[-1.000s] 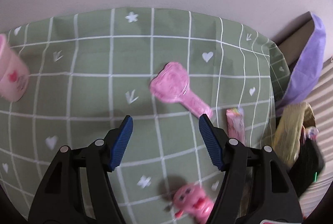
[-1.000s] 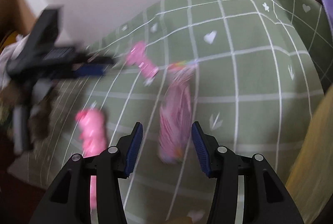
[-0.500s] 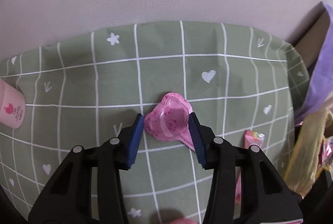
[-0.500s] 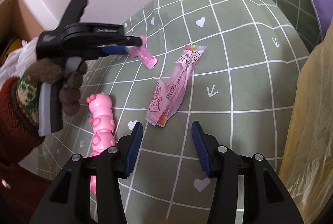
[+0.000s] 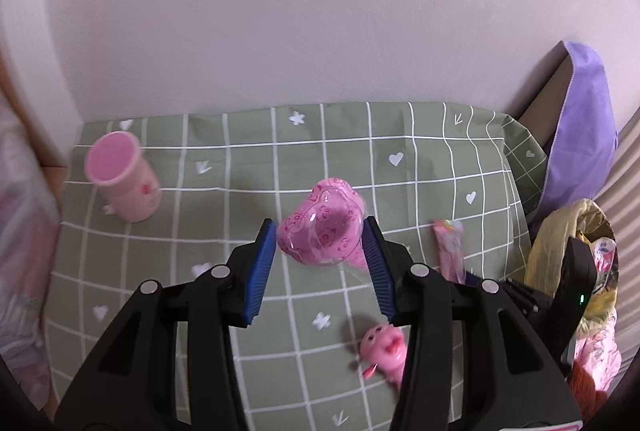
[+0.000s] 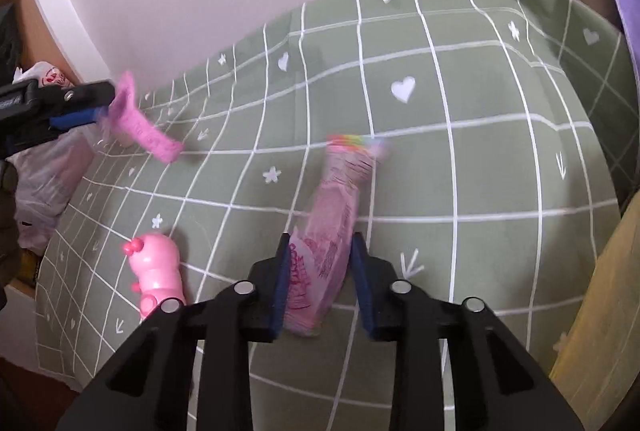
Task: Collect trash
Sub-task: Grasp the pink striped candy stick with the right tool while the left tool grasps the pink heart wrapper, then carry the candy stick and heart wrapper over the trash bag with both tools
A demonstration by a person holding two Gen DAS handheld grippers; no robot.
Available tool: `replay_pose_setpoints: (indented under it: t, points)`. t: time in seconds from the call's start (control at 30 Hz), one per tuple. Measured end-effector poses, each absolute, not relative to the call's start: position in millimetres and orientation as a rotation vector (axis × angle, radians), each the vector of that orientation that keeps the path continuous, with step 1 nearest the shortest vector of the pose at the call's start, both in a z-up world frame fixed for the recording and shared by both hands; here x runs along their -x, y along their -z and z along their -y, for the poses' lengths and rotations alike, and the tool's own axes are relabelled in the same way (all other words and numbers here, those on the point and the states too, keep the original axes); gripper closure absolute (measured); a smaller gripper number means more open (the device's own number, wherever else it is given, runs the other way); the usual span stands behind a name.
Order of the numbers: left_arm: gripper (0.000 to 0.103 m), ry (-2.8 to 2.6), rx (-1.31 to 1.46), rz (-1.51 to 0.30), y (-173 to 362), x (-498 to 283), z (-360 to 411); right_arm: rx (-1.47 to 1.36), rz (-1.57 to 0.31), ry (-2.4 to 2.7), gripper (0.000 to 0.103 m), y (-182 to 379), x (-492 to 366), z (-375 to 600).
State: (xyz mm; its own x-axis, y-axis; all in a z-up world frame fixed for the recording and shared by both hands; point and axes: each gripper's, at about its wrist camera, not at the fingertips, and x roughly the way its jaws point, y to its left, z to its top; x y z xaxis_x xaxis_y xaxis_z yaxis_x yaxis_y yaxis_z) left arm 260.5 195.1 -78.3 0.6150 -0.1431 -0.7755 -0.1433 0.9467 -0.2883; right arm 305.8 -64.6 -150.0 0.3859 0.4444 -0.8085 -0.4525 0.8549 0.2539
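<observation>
A pink heart-shaped plastic package (image 5: 324, 231) hangs above the green grid cloth (image 5: 420, 171) with my left gripper (image 5: 319, 225) shut on it. From the right wrist view the same package (image 6: 140, 129) sticks out of the left gripper (image 6: 86, 107) at the far left, its long tail drooping. A long pink snack wrapper (image 6: 336, 199) with a rainbow end lies on the cloth (image 6: 480, 171). My right gripper (image 6: 320, 239) is closing on the wrapper's near end, and both blue pads touch it. The wrapper (image 5: 448, 247) also shows to the right in the left wrist view.
A pink cup (image 5: 120, 179) stands on the cloth at the left. A pink pig toy (image 5: 384, 347) (image 6: 156, 271) lies near the front. A yellow bag (image 5: 560, 251) with trash hangs at the right, below a purple cloth (image 5: 580, 131). A white plastic bag (image 6: 40, 175) sits left of the cloth.
The left gripper closed on the heart package and lifted it off the cloth. The right gripper came down over the wrapper and its jaws narrowed onto it.
</observation>
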Motion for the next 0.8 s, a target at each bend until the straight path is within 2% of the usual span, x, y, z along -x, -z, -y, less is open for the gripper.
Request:
replay_pose_setpoints:
  t: [0.1,0.4,0.8]
  points:
    - [0.061,-0.002,0.339,-0.903,73.0,-251.1,-196.3,0.001,-1.01,-0.58,0.089,137.0,-299.4,66.4]
    - [0.061,0.085,0.315,-0.817,42.0,-235.6,-181.5,0.039,-0.846,-0.514,0.09,60.5,-255.9,84.4]
    - [0.061,0.349,0.252,-0.666,-21.2,-244.5,-117.9,0.065,-0.599,-0.315,0.09,-48.3,-203.2,128.3]
